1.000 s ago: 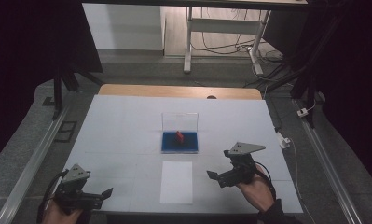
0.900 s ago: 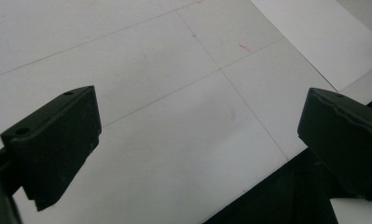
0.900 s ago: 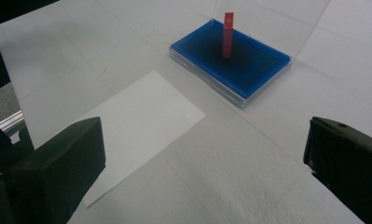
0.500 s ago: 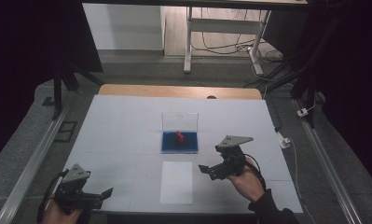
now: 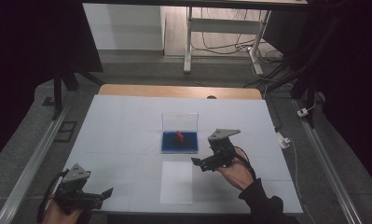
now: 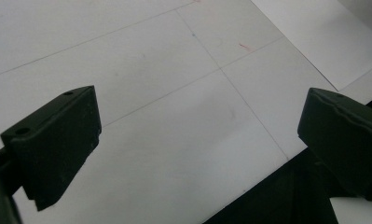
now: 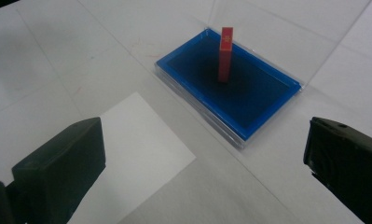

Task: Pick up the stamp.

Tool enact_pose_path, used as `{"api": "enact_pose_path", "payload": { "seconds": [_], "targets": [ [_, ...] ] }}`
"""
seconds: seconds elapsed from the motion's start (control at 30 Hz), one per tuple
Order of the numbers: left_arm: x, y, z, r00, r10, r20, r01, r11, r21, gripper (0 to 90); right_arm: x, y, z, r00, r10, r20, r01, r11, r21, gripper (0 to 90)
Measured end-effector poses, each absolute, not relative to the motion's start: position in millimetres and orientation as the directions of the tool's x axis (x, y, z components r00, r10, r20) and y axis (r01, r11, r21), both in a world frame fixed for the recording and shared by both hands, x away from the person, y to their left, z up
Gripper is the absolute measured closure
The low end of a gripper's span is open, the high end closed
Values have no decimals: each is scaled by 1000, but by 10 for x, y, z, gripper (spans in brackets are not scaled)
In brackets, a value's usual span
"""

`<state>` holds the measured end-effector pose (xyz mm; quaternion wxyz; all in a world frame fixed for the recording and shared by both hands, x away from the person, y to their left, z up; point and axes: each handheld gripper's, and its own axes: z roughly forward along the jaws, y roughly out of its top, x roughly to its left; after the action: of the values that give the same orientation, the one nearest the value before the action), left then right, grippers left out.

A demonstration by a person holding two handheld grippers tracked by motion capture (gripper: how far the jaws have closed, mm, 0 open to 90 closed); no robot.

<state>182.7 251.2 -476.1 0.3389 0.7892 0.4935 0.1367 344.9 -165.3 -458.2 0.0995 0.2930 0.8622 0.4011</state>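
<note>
Right tongs [image 5: 198,162] sit at centre-right of the high view, held in a hand [image 5: 237,170], jaws wide apart, nothing between them. They hover just right of the white rectangular paper sheet [image 5: 176,182] and just below-right of the shallow blue ink-pad tray in a clear plastic case [image 5: 180,142]. In the right gripper view the tray [image 7: 239,93] lies in the upper middle of the frame beyond the tongs [image 7: 202,154], apart from both jaws. A small red upright stamp block [image 7: 225,53] stands in the tray, near its middle, vertical; in the high view the block [image 5: 179,135] is a red spot on the blue. The clear lid [image 5: 180,121] stands up at the tray's far edge. The paper sheet's corner [image 7: 137,140] lies at lower left in that view, close to the tray but not touching.

Left tongs [image 5: 106,192] at lower left of the high view, jaws apart, empty, over the white surface [image 5: 123,126] near its near edge. The left gripper view shows bare surface [image 6: 174,116] between the open tongs [image 6: 197,140].
</note>
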Motion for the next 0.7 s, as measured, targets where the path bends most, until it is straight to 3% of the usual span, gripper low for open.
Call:
{"api": "enact_pose_path", "payload": {
  "seconds": [0.7],
  "targets": [
    [1829, 2512, -4762, 476, 871, -119, 687, -284, 669, 0, 3822, -1227, -4744, -812, 582, 41, 432, 552, 713, 0]
  ]
}}
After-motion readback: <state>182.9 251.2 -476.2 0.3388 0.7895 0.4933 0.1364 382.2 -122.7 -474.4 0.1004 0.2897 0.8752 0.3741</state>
